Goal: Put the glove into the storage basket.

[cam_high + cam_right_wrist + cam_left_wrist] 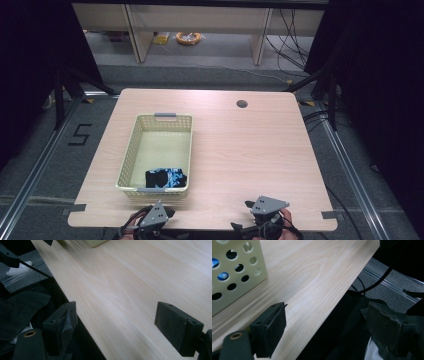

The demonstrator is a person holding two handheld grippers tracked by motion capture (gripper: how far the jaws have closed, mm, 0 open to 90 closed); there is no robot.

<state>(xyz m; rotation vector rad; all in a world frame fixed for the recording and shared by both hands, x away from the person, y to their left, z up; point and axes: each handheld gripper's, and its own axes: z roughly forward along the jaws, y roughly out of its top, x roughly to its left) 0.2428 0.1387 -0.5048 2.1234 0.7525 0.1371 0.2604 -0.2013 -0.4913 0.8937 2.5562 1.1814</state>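
A cream perforated basket [130, 150] stands on the left half of the wooden table [240, 150]. Inside it, at the near end, lies a black and blue cloth item [166, 178]. My left gripper [167, 212] sits at the table's front edge just below the basket, open and holding nothing. In the left gripper view, my left gripper [325, 327] straddles the table edge, with the basket's wall [237, 272] at upper left. My right gripper [247, 204] rests at the front edge to the right, also open. In the right gripper view, my right gripper [115, 326] hangs over bare wood.
A round cable hole [242, 104] lies near the table's far edge. Metal floor rails run along both sides of the table. Behind stand pale desks and loose cables on the floor. A corner of the basket [96, 242] shows far off in the right gripper view.
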